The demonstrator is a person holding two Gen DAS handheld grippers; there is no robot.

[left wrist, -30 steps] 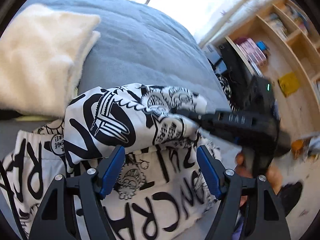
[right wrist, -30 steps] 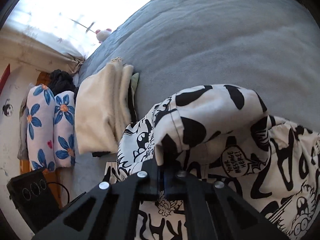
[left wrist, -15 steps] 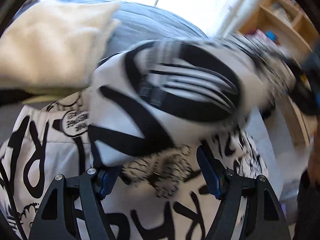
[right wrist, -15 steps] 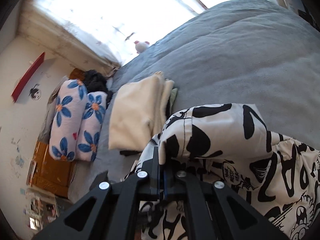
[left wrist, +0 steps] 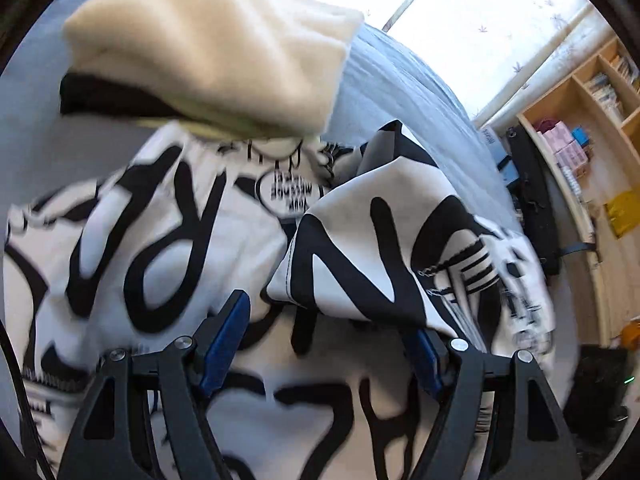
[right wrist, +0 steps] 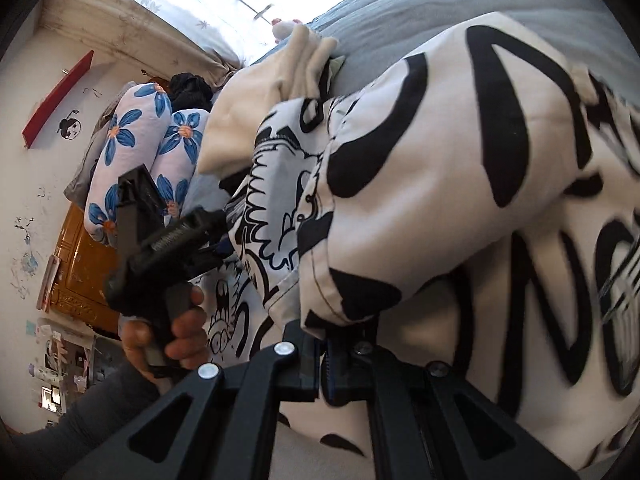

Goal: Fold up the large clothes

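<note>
A large white garment printed with bold black letters and cartoon drawings [left wrist: 168, 240] lies spread over a grey-blue bed cover [left wrist: 400, 80], taking up most of both views. In the left wrist view, the left tongs [left wrist: 328, 340] are released, their blue-padded fingers [left wrist: 224, 340] standing well apart just above the cloth, and a folded-over flap of the same garment [left wrist: 380, 248] drapes across the right-hand finger. In the right wrist view, the right tongs [right wrist: 326, 364] are clenched on a hemmed edge of the printed garment [right wrist: 420, 200], lifting that fold above the rest of the fabric. The person's left hand [right wrist: 176, 332] grips the handle of the other black tool [right wrist: 160, 248] beside the garment. A folded cream fleece blanket [left wrist: 216, 40] rests on the bed at the garment's far edge, touching it. Beyond it lie two white pillows with blue flowers [right wrist: 136, 148]. A wooden bookshelf [left wrist: 592, 128] stands past the bed's right edge.
</note>
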